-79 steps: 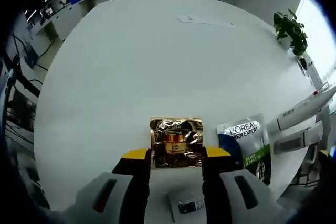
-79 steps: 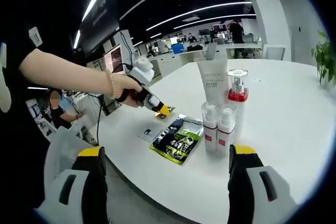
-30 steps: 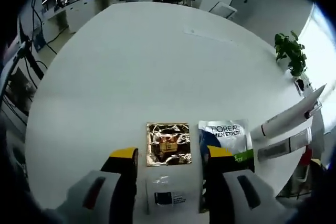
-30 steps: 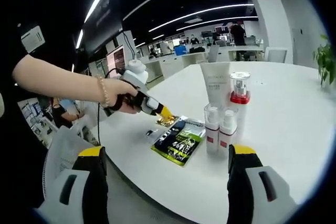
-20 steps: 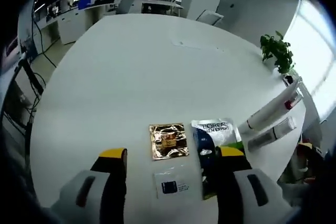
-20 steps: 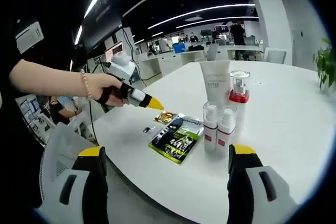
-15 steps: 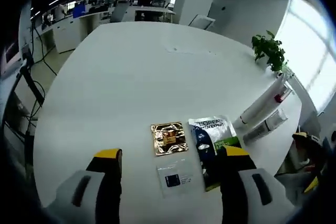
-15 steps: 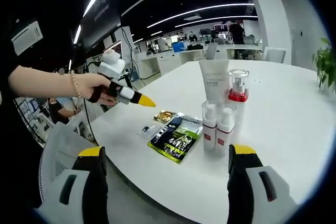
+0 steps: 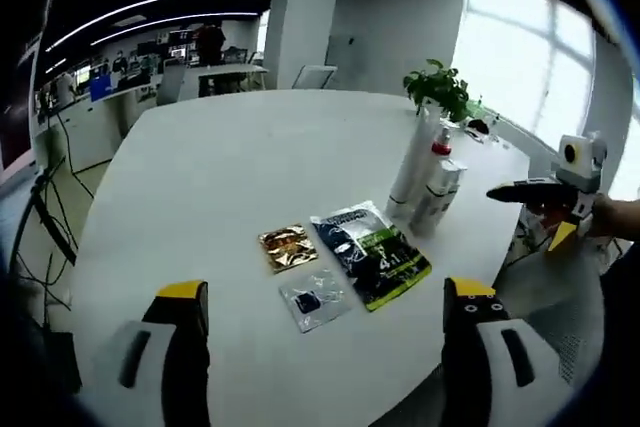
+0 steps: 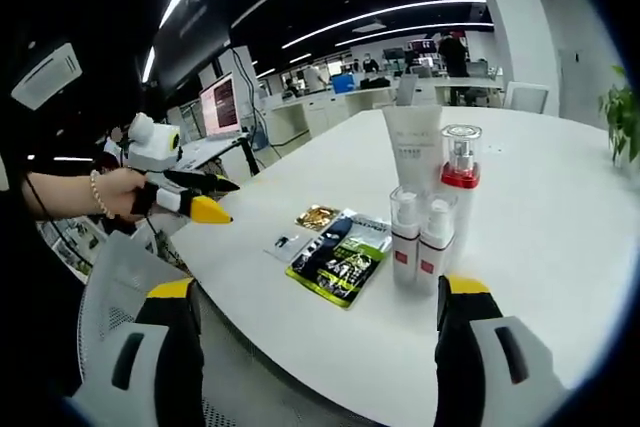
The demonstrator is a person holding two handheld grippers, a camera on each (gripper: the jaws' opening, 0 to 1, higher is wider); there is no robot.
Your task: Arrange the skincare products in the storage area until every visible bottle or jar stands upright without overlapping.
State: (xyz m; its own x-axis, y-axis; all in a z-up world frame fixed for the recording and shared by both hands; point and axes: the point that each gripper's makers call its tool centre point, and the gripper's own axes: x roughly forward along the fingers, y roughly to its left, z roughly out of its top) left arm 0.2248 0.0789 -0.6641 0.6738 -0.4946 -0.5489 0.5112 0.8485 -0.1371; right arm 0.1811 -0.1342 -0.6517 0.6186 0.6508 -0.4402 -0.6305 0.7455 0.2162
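White round table point(image 9: 230, 147): landmark. Near its edge, a cluster stands upright: white tube point(image 10: 414, 152), red-collared pump bottle point(image 10: 457, 182), two small pump bottles point(image 10: 419, 237) touching. Just beside them lie flat a dark-green sachet point(image 9: 372, 252), gold sachet point(image 9: 286, 245), clear sachet point(image 9: 312, 298). Left gripper point(image 9: 325, 299) and right gripper point(image 10: 318, 292): jaws spread wide, empty, off the table.

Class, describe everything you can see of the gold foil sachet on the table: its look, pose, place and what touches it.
The gold foil sachet is a small, roughly square packet of shiny, crinkled gold foil with a darker patch at its centre. It lies flat on the white table, beside the dark blue and green pouch and just beyond the small clear packet. No gripper touches it.
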